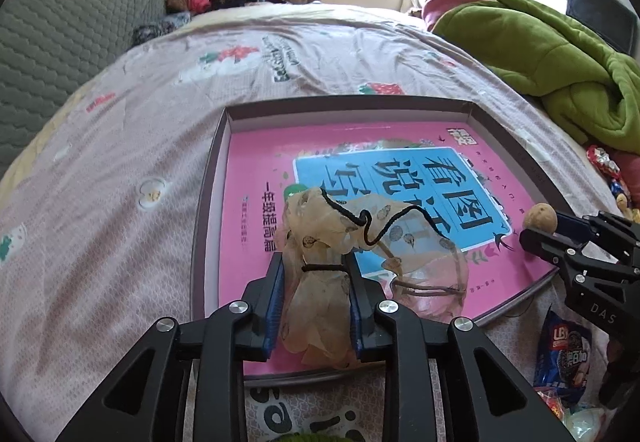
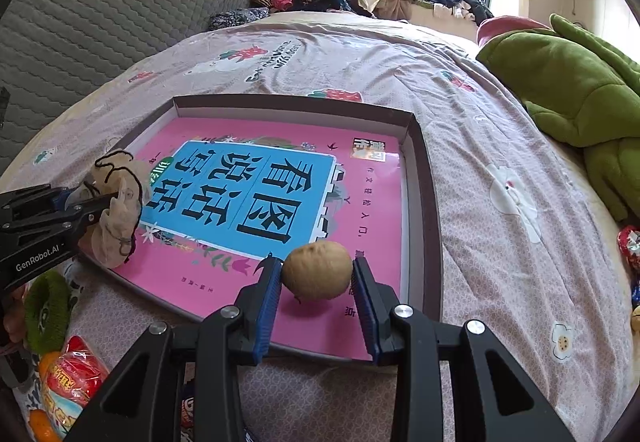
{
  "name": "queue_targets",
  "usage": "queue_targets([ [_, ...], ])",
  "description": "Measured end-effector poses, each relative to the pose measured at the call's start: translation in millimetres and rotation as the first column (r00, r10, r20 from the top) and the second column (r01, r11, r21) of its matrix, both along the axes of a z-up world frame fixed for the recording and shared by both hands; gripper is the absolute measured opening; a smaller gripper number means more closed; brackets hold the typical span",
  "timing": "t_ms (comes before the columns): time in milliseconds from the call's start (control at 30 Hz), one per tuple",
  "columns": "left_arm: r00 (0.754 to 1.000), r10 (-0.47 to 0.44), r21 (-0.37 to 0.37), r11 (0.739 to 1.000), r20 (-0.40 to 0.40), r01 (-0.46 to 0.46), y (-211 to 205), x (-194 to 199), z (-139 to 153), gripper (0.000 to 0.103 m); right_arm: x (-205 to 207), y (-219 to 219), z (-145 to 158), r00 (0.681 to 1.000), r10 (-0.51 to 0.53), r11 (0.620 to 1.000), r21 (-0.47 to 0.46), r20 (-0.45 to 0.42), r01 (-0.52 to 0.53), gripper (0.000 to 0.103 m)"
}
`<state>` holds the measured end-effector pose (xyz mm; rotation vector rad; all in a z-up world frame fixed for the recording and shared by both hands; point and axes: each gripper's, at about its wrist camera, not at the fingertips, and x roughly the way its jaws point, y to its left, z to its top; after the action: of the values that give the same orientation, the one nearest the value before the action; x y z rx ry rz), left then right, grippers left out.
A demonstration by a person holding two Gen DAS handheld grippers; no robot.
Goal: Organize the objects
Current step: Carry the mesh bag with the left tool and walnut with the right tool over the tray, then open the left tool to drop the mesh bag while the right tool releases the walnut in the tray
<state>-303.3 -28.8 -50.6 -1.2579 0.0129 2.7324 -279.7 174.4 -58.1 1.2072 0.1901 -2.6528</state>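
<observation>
A shallow dark-rimmed box point(image 1: 208, 177) lies on the bed with a pink book point(image 1: 256, 161) inside it. My left gripper point(image 1: 316, 270) is shut on a sheer beige drawstring pouch point(image 1: 320, 234) with a black cord, held over the box's near left part. It also shows in the right wrist view point(image 2: 116, 217). My right gripper point(image 2: 316, 274) is shut on a brown walnut point(image 2: 317, 269), held over the book's near right corner. The walnut also shows in the left wrist view point(image 1: 541, 217). The box point(image 2: 420, 161) and book point(image 2: 224, 282) fill the middle of the right wrist view.
A green plush blanket point(image 1: 540, 53) lies at the right of the bed. A blue snack packet point(image 1: 564, 358) and other wrapped snacks point(image 2: 70, 378) lie near the bed's front edge. A green ring-shaped item point(image 2: 46, 310) lies at the left. A grey quilted headboard point(image 2: 100, 9) is at the back left.
</observation>
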Motion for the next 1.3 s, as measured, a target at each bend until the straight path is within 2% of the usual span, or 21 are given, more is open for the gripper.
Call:
queue_targets([
  [133,1.0,-0.003,0.012,1.0,0.019,0.003,-0.7,0.1,1.8,0.031,-0.9,-0.3,-0.3,1.0,0.003,1.0,-0.001,0.002,-0.003,0.037],
  [200,0.999,-0.01,0.046,0.999,0.047,0.008,-2.3,-1.1,1.9,0.038,-0.9,-0.9,-0.2,1.0,0.002,1.0,0.003,0.001,-0.002,0.037],
  [300,0.999,-0.006,0.055,0.998,0.054,0.003,-1.7,-0.2,3.5,0.044,-1.3,-1.2,0.2,1.0,0.001,1.0,0.008,0.0,-0.001,0.037],
  [567,1.0,-0.014,0.056,0.998,0.024,0.013,0.8,6.2,13.8,0.046,-0.5,2.4,5.4,1.0,-0.012,1.0,0.0,-0.01,0.012,0.037],
  [700,1.0,-0.018,0.08,0.997,-0.001,0.018,-0.4,9.7,22.0,0.047,0.9,4.8,9.6,1.0,-0.02,1.0,-0.008,-0.015,0.02,0.037],
  [733,1.0,-0.018,0.084,0.996,-0.007,0.018,-0.4,10.5,24.1,0.048,1.2,5.3,10.9,1.0,-0.02,1.0,-0.013,-0.014,0.02,0.037],
  [800,1.0,-0.019,0.093,0.995,-0.02,0.02,-1.1,11.8,27.9,0.059,2.3,6.8,12.9,1.0,-0.023,0.999,-0.024,-0.015,0.023,0.037],
  [1067,0.998,-0.003,0.105,0.994,-0.066,0.01,-4.3,17.7,43.7,0.06,8.5,7.5,23.5,1.0,-0.021,0.998,-0.055,-0.023,0.019,0.038],
  [1233,0.996,-0.001,0.115,0.993,-0.084,0.011,-5.3,28.3,57.8,0.062,14.7,6.7,35.1,0.999,-0.008,0.996,-0.084,-0.04,0.004,0.044],
  [1300,0.996,0.005,0.114,0.993,-0.088,0.005,-4.9,34.0,62.6,0.068,18.1,6.0,40.5,0.999,-0.006,0.996,-0.088,-0.052,0.001,0.044],
])
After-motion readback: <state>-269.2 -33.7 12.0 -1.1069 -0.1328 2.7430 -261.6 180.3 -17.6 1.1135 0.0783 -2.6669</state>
